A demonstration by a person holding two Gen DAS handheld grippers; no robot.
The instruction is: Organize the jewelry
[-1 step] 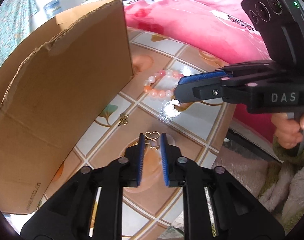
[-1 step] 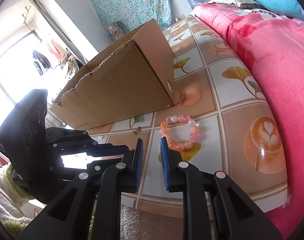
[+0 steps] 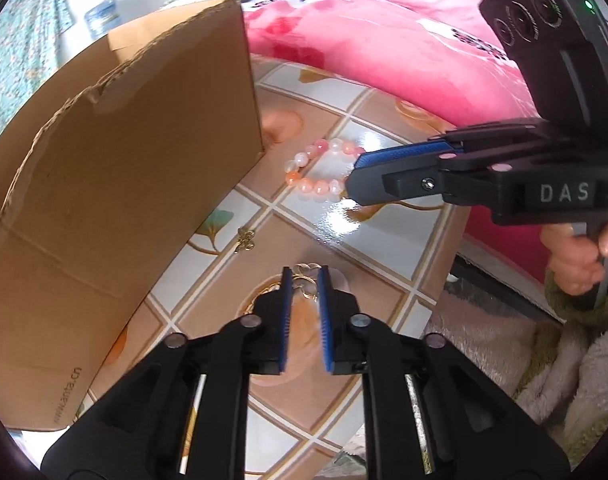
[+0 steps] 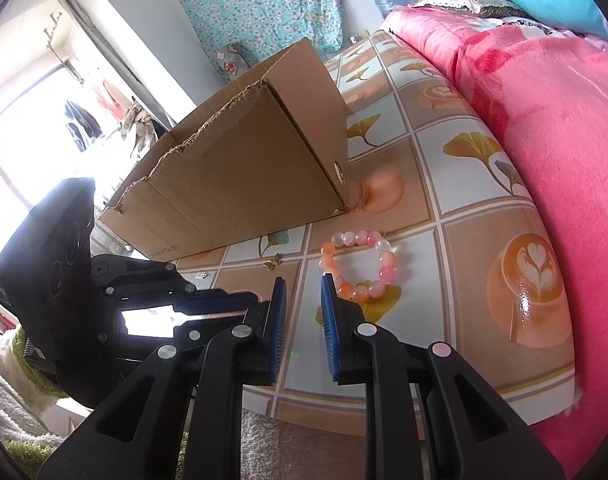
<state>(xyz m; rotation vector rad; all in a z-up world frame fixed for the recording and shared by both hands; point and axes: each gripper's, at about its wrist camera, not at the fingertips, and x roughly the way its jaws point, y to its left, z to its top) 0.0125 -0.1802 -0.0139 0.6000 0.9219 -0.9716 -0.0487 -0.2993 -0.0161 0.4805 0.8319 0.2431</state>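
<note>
A pink and orange bead bracelet [image 3: 319, 169] lies on the patterned tablecloth; it also shows in the right wrist view [image 4: 362, 262]. A small gold heart piece [image 3: 304, 270] lies between the tips of my left gripper [image 3: 304, 276], whose jaws stand slightly apart around it, low over the cloth. A small gold charm [image 3: 245, 239] lies beside the cardboard box [image 3: 115, 200]; the charm also shows in the right wrist view [image 4: 272, 263]. My right gripper [image 4: 302, 286] is open and empty, just left of the bracelet. It also shows in the left wrist view [image 3: 354, 170].
The open cardboard box [image 4: 255, 176] stands on the table [image 4: 436, 364] behind the jewelry. A pink blanket [image 4: 544, 120] borders the table on the right. A small silver piece [image 4: 201, 275] lies near the box. Fluffy fabric [image 3: 544, 360] lies below the table edge.
</note>
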